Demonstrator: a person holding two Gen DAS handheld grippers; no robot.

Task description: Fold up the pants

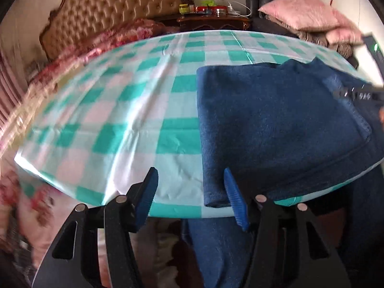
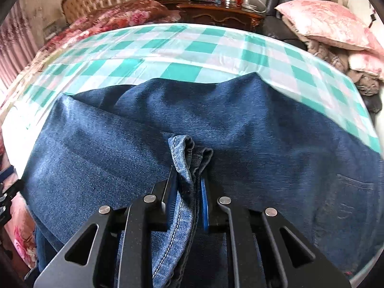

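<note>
Room: bedroom, with a tufted tan headboard at the back and a flowery red blanket on the bed below it.
Tabletop: covered by a teal and white checked cloth, it fills most of both views, with creases running across the bare left part.
Pants: dark blue jeans lying folded over on the right half of the tabletop. In the left wrist view the fold makes a straight left edge and a thick doubled corner near the front rim, and one part hangs down over the front edge.
Pillows: a pink pair stacked on a dark chair at the back right, well apart from the jeans.
Nightstand: dark wood, between the bed and the chair, with small jars and tins on top, too small to tell apart.
Right tool: clamped on a bunched bit of jeans hem, the stitched edge sticking up between the blue pads, right over the spread denim.
Left tool: jaws apart with nothing in between. Its right pad is just beside the folded corner, and the left one is over bare cloth.
Blur: the left edge of the left wrist view is pretty smeared, so no details there.
</note>
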